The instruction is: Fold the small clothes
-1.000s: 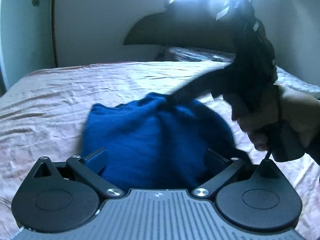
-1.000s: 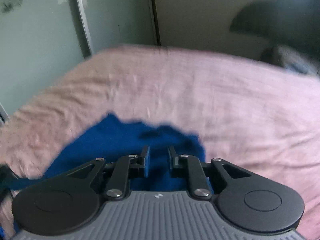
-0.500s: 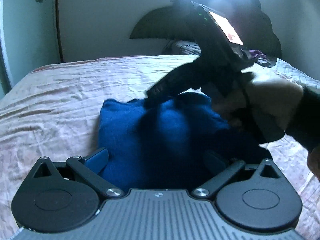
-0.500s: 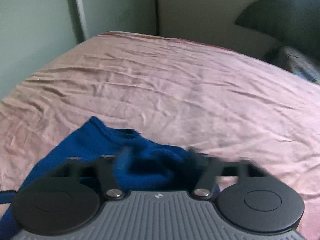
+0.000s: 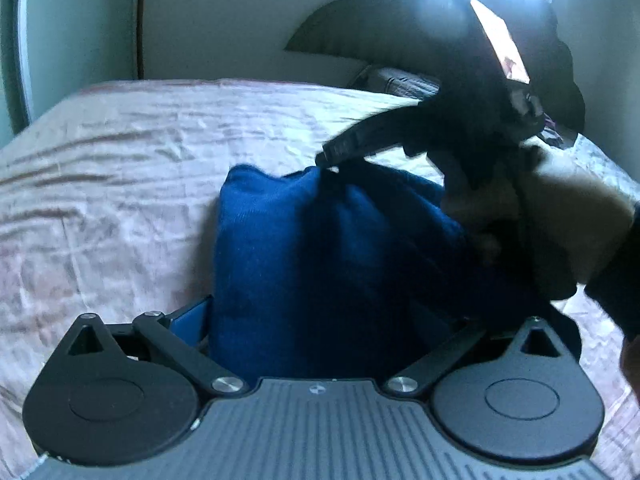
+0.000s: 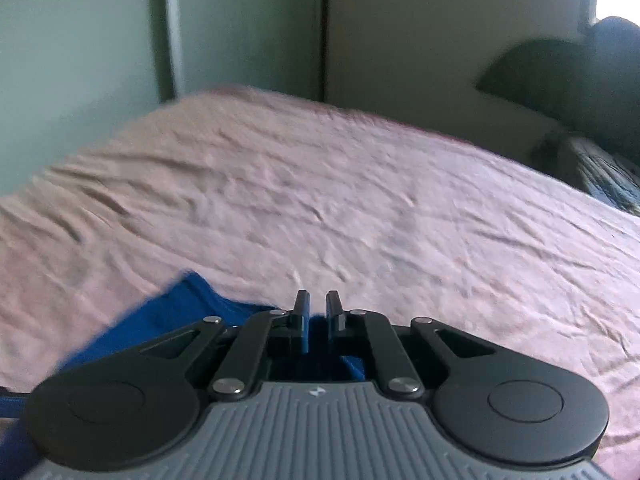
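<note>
Now the left gripper [image 5: 320,320], at the bottom of its frame, is standing with fingers wide apart around the near edge of the blue garment [image 5: 320,264], not pressing it, while the right gripper [image 6: 318,312] is closing almost fully on the garment's far edge at frame centre. To fold well, both edges should be moving together, low and even. Beyond, the pink bedsheet [image 6: 360,200] is offering much free room toward the upper frame.
</note>
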`<state>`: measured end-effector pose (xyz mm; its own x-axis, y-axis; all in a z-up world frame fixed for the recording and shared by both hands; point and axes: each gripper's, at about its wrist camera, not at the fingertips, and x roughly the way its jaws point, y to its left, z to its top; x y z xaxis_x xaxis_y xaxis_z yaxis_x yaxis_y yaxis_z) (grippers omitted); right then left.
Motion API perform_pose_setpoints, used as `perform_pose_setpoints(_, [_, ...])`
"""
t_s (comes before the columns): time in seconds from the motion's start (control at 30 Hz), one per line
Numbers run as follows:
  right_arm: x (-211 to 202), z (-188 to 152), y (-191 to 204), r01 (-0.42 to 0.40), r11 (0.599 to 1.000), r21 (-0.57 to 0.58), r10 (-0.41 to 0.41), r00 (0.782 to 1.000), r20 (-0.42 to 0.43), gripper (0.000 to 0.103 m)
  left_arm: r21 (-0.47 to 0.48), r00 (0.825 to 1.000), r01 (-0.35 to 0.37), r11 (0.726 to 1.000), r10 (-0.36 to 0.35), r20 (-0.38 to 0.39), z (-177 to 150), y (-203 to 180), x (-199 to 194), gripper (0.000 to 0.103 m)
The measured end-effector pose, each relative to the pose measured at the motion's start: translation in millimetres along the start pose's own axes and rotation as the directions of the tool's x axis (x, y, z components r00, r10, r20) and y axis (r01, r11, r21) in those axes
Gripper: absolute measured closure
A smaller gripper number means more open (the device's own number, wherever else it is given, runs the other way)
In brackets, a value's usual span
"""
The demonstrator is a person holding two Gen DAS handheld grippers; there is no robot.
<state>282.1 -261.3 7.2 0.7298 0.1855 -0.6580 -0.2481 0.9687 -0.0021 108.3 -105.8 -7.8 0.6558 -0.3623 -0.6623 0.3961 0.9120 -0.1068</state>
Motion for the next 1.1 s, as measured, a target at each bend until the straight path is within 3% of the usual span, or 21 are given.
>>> perform_pose_setpoints(0.07, [2, -3, 0, 0.021, 1.000, 0.008, -0.021, 1.000, -0.020, 0.093, -0.014, 1.000, 0.004, 1.000, -0.004, -0.008, 1, 1, 0, 0.000])
perform_pose_setpoints(0.17, [-30, -8, -2, 0.059, 0.998, 0.032, -0.060, 0.997, 0.046, 0.086, -0.010, 1.000, 0.002, 1.000, -0.002, -0.005, 0, 2, -3, 0.000])
perform_pose_setpoints(0.27, [-71, -23, -1, 0.014, 0.998, 0.058, -0.019, 0.996, 0.087, 0.059, -0.021, 1.000, 0.007, 1.000, -0.007, -0.007, -2, 5, -6, 0.000])
perform_pose_setpoints(0.3, [-82, -30, 0, -0.001, 0.998, 0.059, -0.005, 0.995, 0.095, 0.046, -0.026, 1.000, 0.009, 1.000, -0.009, -0.009, -3, 6, -7, 0.000])
perform_pose_setpoints(0.33, [-92, -39, 3, -0.013, 0.998, 0.055, 0.008, 0.995, 0.103, 0.042, -0.032, 1.000, 0.011, 0.999, -0.011, -0.011, -4, 8, -8, 0.000])
perform_pose_setpoints(0.5, [-136, -84, 20, -0.052, 0.998, 0.020, 0.050, 0.994, 0.094, 0.042, -0.044, 1.000, 0.011, 0.999, -0.011, -0.014, -9, 10, -13, 0.003])
perform_pose_setpoints(0.63, [-146, -104, 22, -0.056, 0.997, 0.053, 0.051, 0.995, 0.081, 0.043, 0.032, 1.000, -0.014, 0.999, 0.014, -0.004, -16, -1, -20, 0.001])
perform_pose_setpoints(0.8, [-136, -121, 13, 0.063, 0.995, 0.078, -0.066, 0.997, 0.027, 0.043, 0.057, 1.000, -0.023, 0.998, 0.022, 0.017, -24, -4, -27, 0.000])
perform_pose_setpoints(0.87, [-140, -125, 14, 0.066, 0.993, 0.096, -0.070, 0.997, 0.039, 0.042, 0.049, 1.000, -0.022, 0.999, 0.022, 0.015, -26, -2, -29, 0.000])
perform_pose_setpoints(1.1, [-160, -136, 31, 0.185, 0.979, 0.085, -0.193, 0.978, 0.086, 0.040, 0.054, 0.999, -0.027, 0.998, 0.026, 0.018, -31, 0, -34, 0.000])
